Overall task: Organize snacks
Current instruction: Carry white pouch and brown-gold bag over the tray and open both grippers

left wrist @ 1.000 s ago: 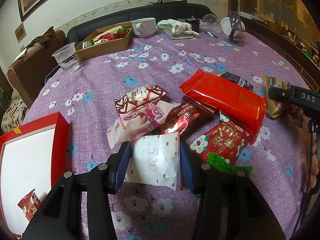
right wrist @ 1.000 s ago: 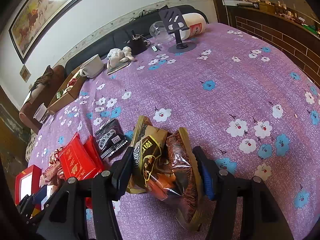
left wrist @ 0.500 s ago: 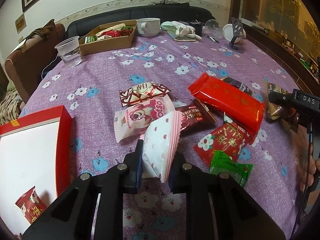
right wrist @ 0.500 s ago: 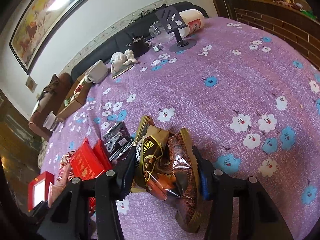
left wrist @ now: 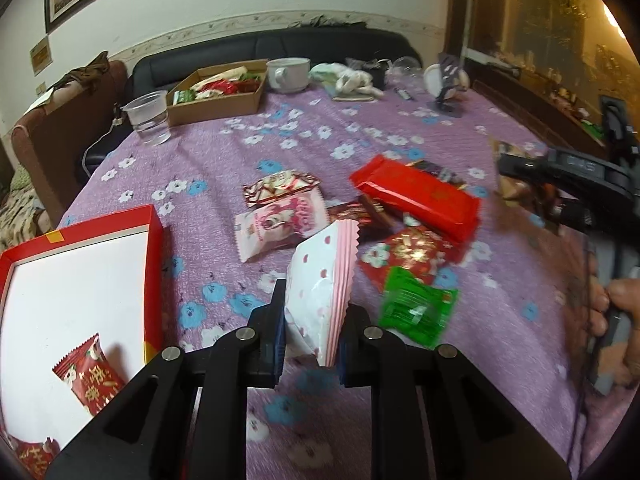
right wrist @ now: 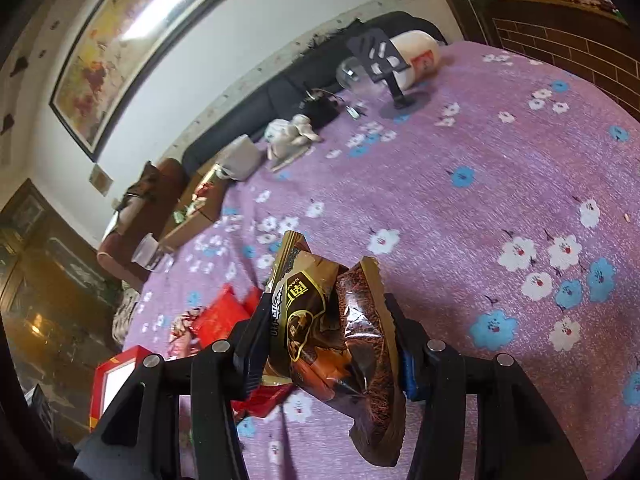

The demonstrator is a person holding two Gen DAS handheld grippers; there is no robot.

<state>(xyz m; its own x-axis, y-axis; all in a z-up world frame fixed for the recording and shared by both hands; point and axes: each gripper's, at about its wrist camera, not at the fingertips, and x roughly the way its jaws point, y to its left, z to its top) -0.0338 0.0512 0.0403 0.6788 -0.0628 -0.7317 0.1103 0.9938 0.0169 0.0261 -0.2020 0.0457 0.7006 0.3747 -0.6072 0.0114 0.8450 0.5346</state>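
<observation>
My left gripper (left wrist: pixel 312 330) is shut on a white packet with pink dots (left wrist: pixel 322 280), held tilted above the purple flowered cloth. To its left lies a red box with a white floor (left wrist: pixel 80 280) holding a red snack packet (left wrist: pixel 90 376). Ahead lie loose snacks: a pink bear packet (left wrist: pixel 276 224), a long red pack (left wrist: pixel 416 196), a green packet (left wrist: pixel 416 306). My right gripper (right wrist: pixel 328 340) is shut on brown and gold snack bags (right wrist: pixel 332 320), lifted off the cloth; it also shows at the right in the left wrist view, gripper (left wrist: pixel 560 172).
A cardboard tray of snacks (left wrist: pixel 218 92), a clear plastic cup (left wrist: pixel 148 118) and a white mug (left wrist: pixel 288 74) stand at the far side. A phone stand (right wrist: pixel 384 64) and a white jar (right wrist: pixel 416 56) sit at the far right. A hand (left wrist: pixel 620 312) grips the right handle.
My left gripper closed on the white dotted packet and lifted it up off the cloth. The right gripper tightened on the brown bags, rolled and raised them slightly.
</observation>
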